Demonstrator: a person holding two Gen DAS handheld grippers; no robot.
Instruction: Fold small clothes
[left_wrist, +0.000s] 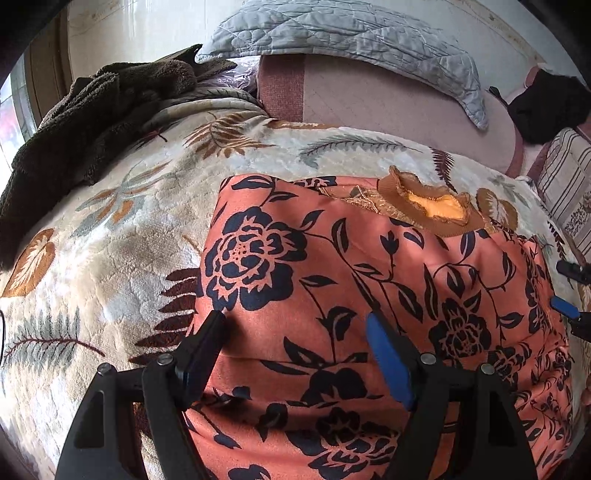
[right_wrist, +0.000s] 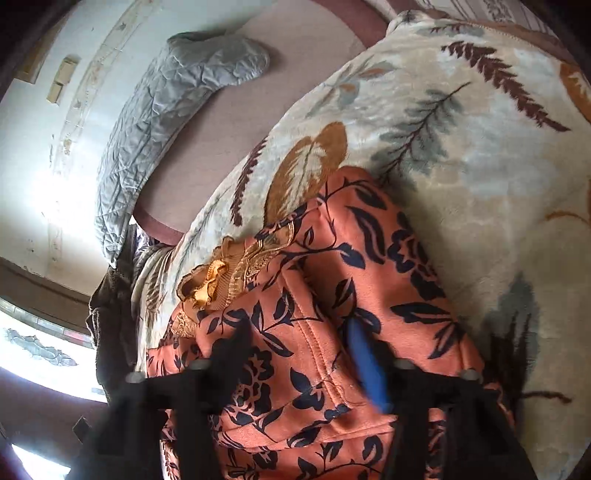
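Where a plush blanket (left_wrist: 110, 229) printed with ferns and leaves covers a bed, an orange floral garment (left_wrist: 332, 280) is laid flat on top of it. In the left wrist view its long axis is seen running from the near edge away toward the headboard end, with the brown ruffled collar (left_wrist: 432, 206) at the far end and a yellow lining visible inside the neck opening. One side of the garment appears to be folded in over the body, shown by a stitched hem in the right wrist view.

The left gripper (left_wrist: 295, 325) is held over the near part of the garment, its jaws spread wide, and nothing is gripped between them. The right gripper (right_wrist: 299, 336) is seen blurred over the garment (right_wrist: 362, 266), jaws also spread apart; whether cloth is caught cannot be told. Its tips (left_wrist: 569, 291) are glimpsed at the garment's right edge in the left view.

Beyond the blanket, a pink mattress sheet (left_wrist: 388, 96), a grey quilted pillow (left_wrist: 332, 33), a dark brown fleece throw (left_wrist: 85, 122) and a pale wall (right_wrist: 48, 122) are shown.
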